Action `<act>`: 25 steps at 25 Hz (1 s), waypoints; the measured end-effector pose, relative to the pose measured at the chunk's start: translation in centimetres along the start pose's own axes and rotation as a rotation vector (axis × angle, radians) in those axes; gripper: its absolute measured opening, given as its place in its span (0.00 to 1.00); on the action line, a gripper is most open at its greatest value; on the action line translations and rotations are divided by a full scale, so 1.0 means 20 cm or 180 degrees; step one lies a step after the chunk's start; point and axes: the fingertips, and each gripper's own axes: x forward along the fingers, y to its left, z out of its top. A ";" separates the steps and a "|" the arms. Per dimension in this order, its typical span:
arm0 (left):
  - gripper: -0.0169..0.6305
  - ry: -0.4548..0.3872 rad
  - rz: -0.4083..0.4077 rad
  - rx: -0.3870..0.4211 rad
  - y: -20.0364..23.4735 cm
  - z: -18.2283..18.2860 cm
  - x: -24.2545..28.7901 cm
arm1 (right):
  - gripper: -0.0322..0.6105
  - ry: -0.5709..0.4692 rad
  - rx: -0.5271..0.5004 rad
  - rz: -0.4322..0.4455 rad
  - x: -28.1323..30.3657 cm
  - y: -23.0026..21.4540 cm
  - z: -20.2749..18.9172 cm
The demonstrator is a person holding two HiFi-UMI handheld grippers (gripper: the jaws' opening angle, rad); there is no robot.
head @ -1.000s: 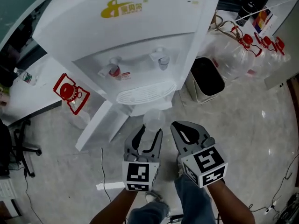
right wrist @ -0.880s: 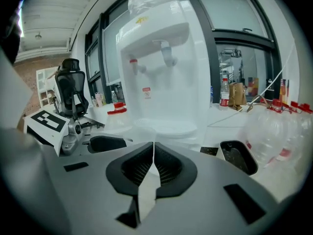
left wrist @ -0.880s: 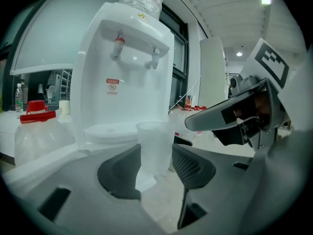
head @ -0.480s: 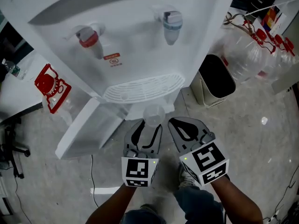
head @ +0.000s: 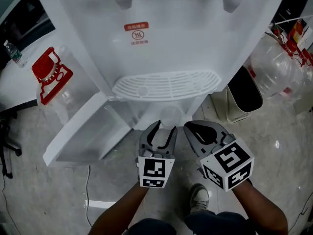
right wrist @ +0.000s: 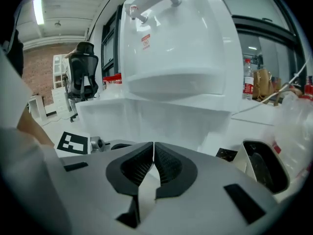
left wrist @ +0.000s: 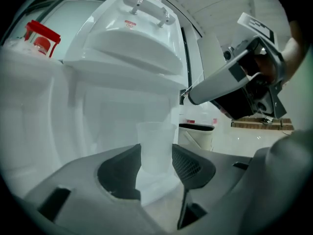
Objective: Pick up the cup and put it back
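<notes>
The small translucent plastic cup (head: 170, 116) is gripped upright between the jaws of the left gripper (head: 160, 131), just below the front edge of the white slotted drip tray (head: 166, 84) of the white water dispenser (head: 186, 43). Just beside it, the right gripper (head: 203, 129) is seen clenched on nothing, its ribbed pads (right wrist: 166, 163) pressed together.

cup (left wrist: 155, 146) between fingers (left wrist: 117, 176) of left gripper (head: 164, 127) | dispenser (head: 166, 48) behind | bin (head: 243, 93) right of dispenser
</notes>
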 end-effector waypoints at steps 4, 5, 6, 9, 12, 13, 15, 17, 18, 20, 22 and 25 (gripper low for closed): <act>0.34 0.0008 0.0112 -0.0005 0.07 -0.13 0.09 | 0.09 -0.0070 -0.0181 0.0064 0.06 -0.01 0.02; 0.34 0.0019 0.0142 -0.0008 0.09 -0.17 0.10 | 0.09 -0.0071 -0.0168 0.0097 0.09 -0.01 0.01; 0.34 0.0032 0.0176 -0.0011 0.11 -0.21 0.12 | 0.09 -0.0068 -0.0153 0.0131 0.11 0.00 0.01; 0.34 0.0069 0.0289 -0.0012 0.16 -0.31 0.18 | 0.09 -0.0091 -0.0111 0.0204 0.16 0.01 0.00; 0.34 0.0089 0.0374 -0.0041 0.21 -0.39 0.24 | 0.09 -0.0100 -0.0125 0.0239 0.20 0.00 0.01; 0.34 0.0084 0.0399 -0.0059 0.22 -0.40 0.26 | 0.09 -0.0086 -0.0155 0.0252 0.21 0.01 0.00; 0.34 0.0060 0.0449 -0.0093 0.25 -0.43 0.30 | 0.09 -0.0052 -0.0252 0.0291 0.22 0.01 0.00; 0.34 0.0042 0.0488 -0.0108 0.27 -0.44 0.34 | 0.09 -0.0026 -0.0333 0.0324 0.23 0.00 -0.01; 0.34 0.0046 0.0506 -0.0111 0.28 -0.46 0.36 | 0.09 -0.0014 -0.0355 0.0335 0.23 0.00 -0.02; 0.34 0.0095 0.0553 -0.0141 0.30 -0.50 0.40 | 0.09 0.0008 -0.0385 0.0348 0.23 -0.01 -0.04; 0.34 0.0164 0.0604 -0.0186 0.32 -0.55 0.42 | 0.09 0.0014 -0.0374 0.0351 0.23 -0.03 -0.05; 0.34 0.0129 0.0660 -0.0205 0.37 -0.55 0.45 | 0.09 0.0018 -0.0333 0.0366 0.24 -0.05 -0.07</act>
